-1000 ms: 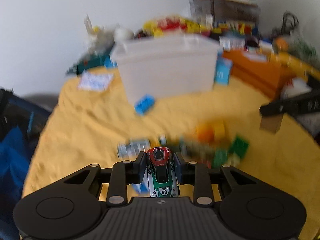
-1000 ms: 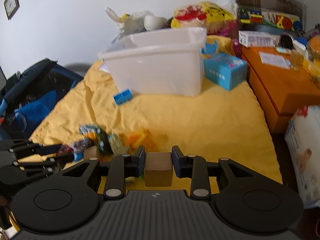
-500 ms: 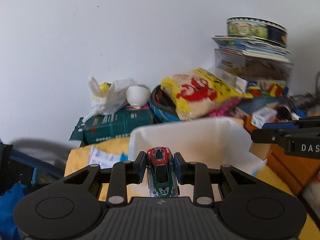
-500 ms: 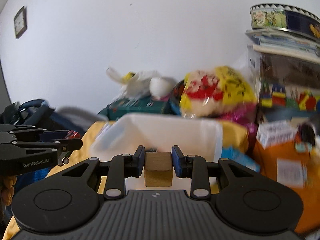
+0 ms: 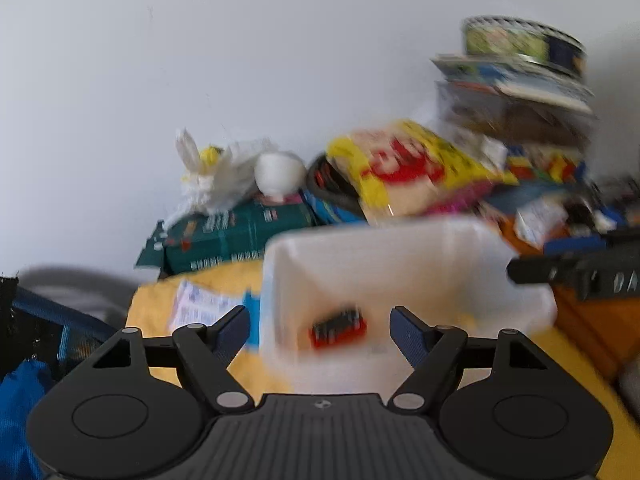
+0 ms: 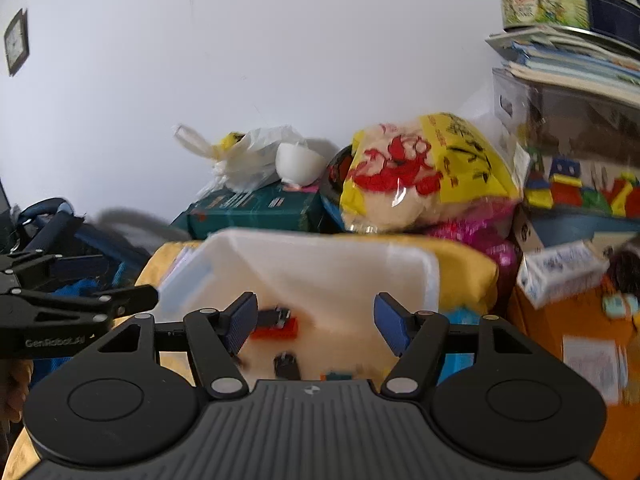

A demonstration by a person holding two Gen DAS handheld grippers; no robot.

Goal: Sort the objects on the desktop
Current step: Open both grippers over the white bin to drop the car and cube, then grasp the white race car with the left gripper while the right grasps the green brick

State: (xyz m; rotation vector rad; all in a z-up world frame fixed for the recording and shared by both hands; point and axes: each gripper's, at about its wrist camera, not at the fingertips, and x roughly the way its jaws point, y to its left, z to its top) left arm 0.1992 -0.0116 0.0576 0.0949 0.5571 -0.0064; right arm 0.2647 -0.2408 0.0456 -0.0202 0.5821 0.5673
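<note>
Both claws just opened: toy car (image 5: 338, 326) gone from left claw (image 5: 320, 330), wooden block out of right claw (image 6: 316, 322), nothing between either's fingers now. Car lies blurred inside white bin (image 5: 400, 256) straight ahead, below both claws. Behind bin: yellow snack bag (image 6: 424, 172), green box (image 6: 256, 210). Right of it: orange box (image 6: 560, 328).

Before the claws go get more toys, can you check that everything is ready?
1. Left claw empty: ok, its jaws have just opened and hold nothing.
2. Right claw empty: ok, its jaws have just opened too.
3. Toy car inside the white bin: ok, though blurry.
4. Wooden block in the bin: cannot tell.
5. Claws apart from each other: ok.
</note>
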